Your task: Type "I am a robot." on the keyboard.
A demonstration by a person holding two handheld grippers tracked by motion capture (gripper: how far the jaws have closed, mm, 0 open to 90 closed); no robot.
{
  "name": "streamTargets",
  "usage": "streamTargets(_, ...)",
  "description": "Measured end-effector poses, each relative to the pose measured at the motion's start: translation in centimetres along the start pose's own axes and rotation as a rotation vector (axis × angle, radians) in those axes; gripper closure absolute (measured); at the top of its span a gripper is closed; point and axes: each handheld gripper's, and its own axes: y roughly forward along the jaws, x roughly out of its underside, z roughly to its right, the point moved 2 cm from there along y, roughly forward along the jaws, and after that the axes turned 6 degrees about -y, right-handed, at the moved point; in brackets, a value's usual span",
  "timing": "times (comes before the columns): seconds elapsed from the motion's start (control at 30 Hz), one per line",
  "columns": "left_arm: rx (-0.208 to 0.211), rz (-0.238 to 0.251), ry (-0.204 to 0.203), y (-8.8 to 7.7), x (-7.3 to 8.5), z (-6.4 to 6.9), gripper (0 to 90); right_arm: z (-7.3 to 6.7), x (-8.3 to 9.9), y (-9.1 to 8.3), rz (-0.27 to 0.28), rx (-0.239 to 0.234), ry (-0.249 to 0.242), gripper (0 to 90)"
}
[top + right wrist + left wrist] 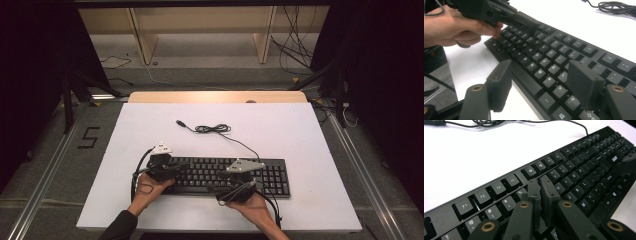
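A black keyboard (272,177) lies across the near half of the white table top (300,130); its cable (212,129) is coiled behind it with the USB plug (180,122) lying loose. My left gripper (186,165) reaches in from the left, and its jaws (540,188) are shut with nothing between them, tips low over the number row near the 5 and 6 keys. My right gripper (221,183) stands open (541,85), jaws wide apart on either side of the keyboard's (544,55) front edge by the bottom letter row, not pressing on it.
The left hand and its gripper (499,15) hover over the keyboard's far end in the right gripper view. The coiled cable (616,6) lies on the white surface beyond. Wooden shelving and loose wires (295,45) stand behind the table; metal rails run along both sides.
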Motion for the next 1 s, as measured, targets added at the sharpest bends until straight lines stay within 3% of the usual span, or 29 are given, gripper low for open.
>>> streamTargets(0.13, 0.033, 0.027, -0.004, -0.7, 0.0, -0.1, 78.0, 0.3, 0.0, -0.1, 0.000, 0.013, 0.005, 40.4)
streamTargets(0.47, 0.068, 0.061, -0.018, -2.2, 0.5, -0.2, 66.1, 0.8, 0.1, -0.3, 0.001, 0.046, 0.005, 49.8)
streamTargets(0.87, 0.079, 0.089, -0.029, -3.5, 1.1, 0.1, 47.3, 0.9, 0.2, -0.3, -0.010, 0.050, -0.004, 67.3)
streamTargets(1.0, 0.086, 0.103, -0.028, -4.0, 1.5, 0.1, 45.0, 0.9, 0.2, -0.2, -0.014, 0.051, -0.010, 73.3)
